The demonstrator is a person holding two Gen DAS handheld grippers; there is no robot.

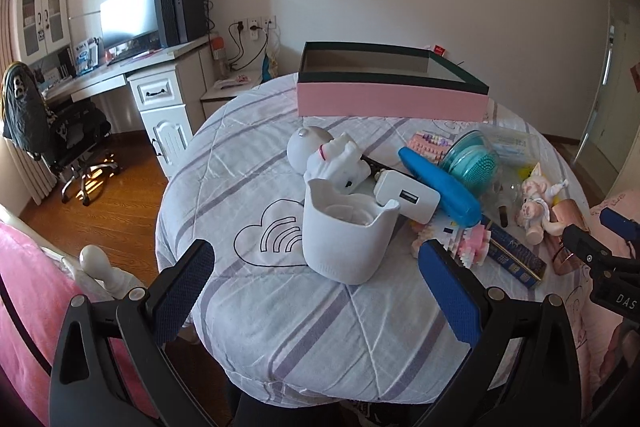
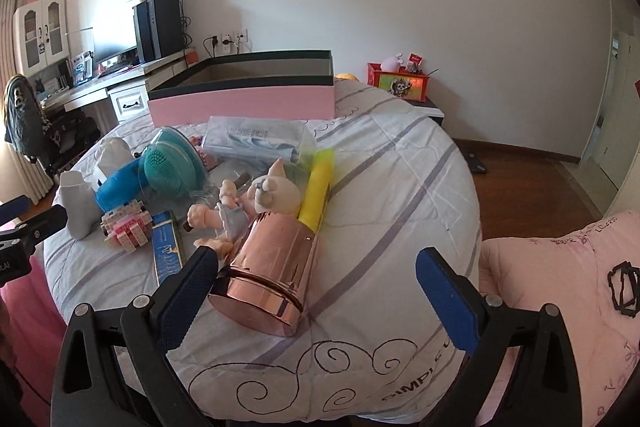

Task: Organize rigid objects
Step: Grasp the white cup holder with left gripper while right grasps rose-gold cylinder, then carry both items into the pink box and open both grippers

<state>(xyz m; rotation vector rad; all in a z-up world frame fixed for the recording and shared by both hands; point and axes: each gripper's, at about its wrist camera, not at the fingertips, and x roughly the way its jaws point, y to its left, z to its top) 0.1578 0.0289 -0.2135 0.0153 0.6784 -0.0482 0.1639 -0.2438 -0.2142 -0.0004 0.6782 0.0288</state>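
Daylight is coming in from the left, washing out the monitor (image 1: pixel 128 13) and glaring off the wood floor (image 1: pixel 96 183). The rose-gold canister (image 2: pixel 268 267) is throwing bright reflections. Soft shadows are falling rightward on the wall. Fisheye distortion is bending the bed's edges; corners are vignetting dark. Focus is holding sharp.

Box (image 1: pixel 390 99) at far edge of bed (image 1: pixel 280 327). Before it, clutter: cup (image 1: pixel 344 239) nearest left, figurine (image 1: pixel 340 163) behind it, charger (image 1: pixel 408 197) right of cup. Canister (image 2: pixel 268 279) lies on side at right, doll (image 2: pixel 256 203) behind it.
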